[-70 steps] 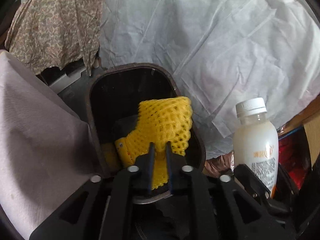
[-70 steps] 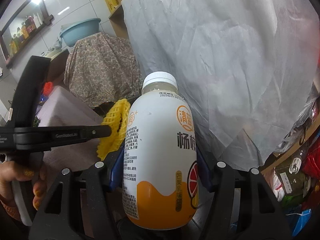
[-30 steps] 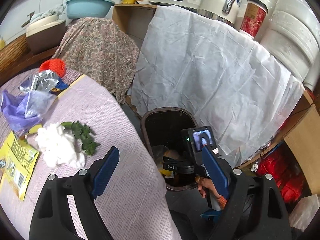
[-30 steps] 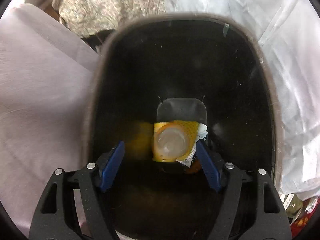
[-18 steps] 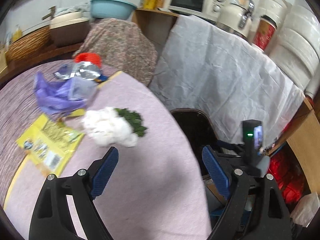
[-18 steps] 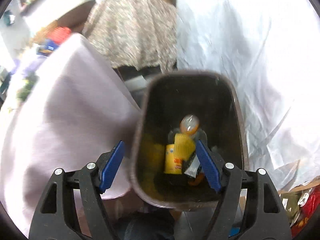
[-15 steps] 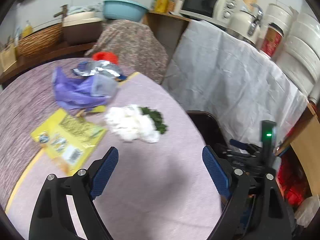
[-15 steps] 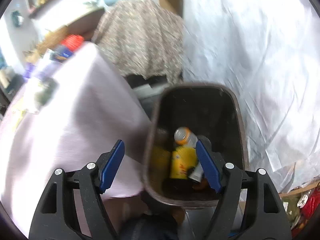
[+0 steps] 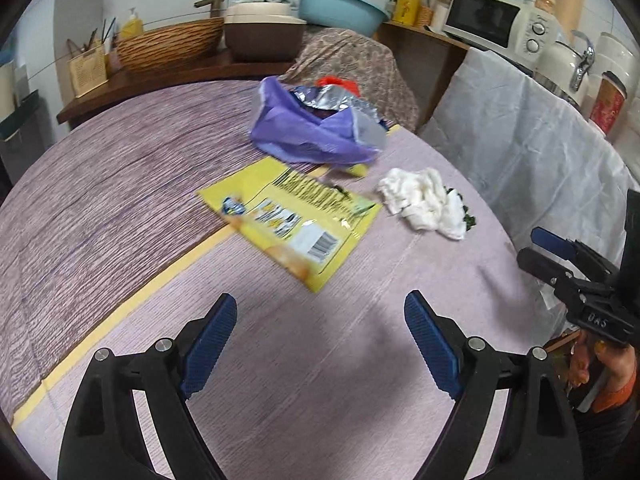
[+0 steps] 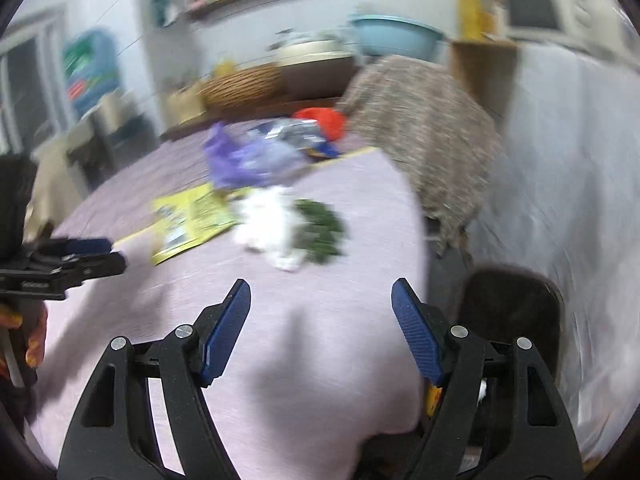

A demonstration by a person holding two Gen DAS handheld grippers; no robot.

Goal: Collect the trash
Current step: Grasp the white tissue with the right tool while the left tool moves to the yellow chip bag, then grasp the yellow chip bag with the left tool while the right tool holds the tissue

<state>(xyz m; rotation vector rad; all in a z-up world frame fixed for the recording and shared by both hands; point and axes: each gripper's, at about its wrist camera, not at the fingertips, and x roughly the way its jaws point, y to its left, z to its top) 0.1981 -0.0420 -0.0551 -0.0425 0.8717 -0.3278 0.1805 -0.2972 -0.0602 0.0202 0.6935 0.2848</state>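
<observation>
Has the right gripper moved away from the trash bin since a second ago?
Yes. The right gripper was over the open trash bin; now it hovers open over the table, the bin at its lower right.

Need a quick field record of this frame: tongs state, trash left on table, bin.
left tongs: open, empty, over the table
right tongs: open, empty, near the table edge
table: purple cloth
trash on table: yellow wrapper, flat; white crumpled tissue beside green scraps; purple bag; foil packet; red item at the far edge
bin: dark, beside the table, right view only; contents mostly hidden
</observation>
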